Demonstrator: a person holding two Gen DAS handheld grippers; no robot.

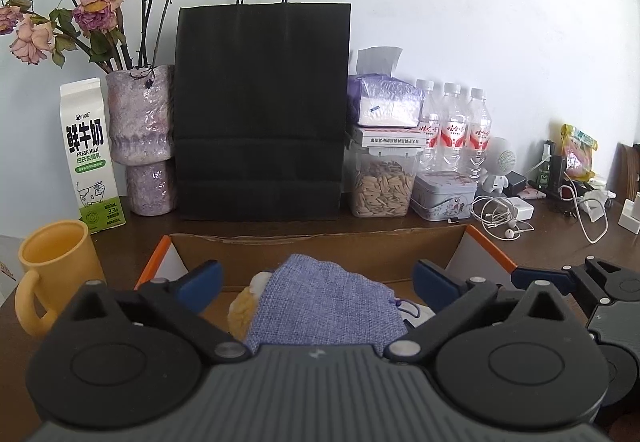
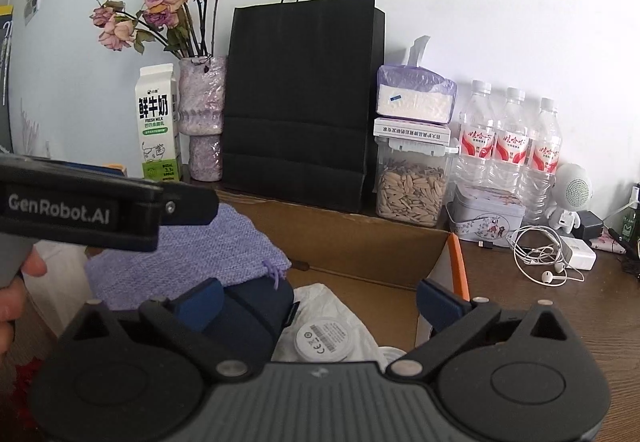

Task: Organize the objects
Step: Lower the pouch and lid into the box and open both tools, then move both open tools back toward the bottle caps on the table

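An open cardboard box point(image 1: 320, 244) with orange edges lies right in front of me. A blue-purple linen drawstring pouch point(image 1: 320, 306) rests inside it, partly over a pale yellow fluffy item point(image 1: 244, 310). My left gripper point(image 1: 318, 280) hovers open over the pouch, pads apart from it. In the right wrist view the same pouch point(image 2: 192, 250) lies at the box's point(image 2: 360, 242) left, beside a dark navy item point(image 2: 256, 314) and a white plastic bag holding a round white disc point(image 2: 324, 338). My right gripper point(image 2: 320, 302) is open above these, holding nothing.
Behind the box stand a black paper bag point(image 1: 262, 109), a milk carton point(image 1: 90, 153), a purple vase point(image 1: 142, 137) of dried roses, a seed jar point(image 1: 382, 185), a tin point(image 1: 444, 195) and three water bottles point(image 1: 454, 125). A yellow mug point(image 1: 56, 270) sits left; earphones point(image 1: 502, 217) and chargers lie right.
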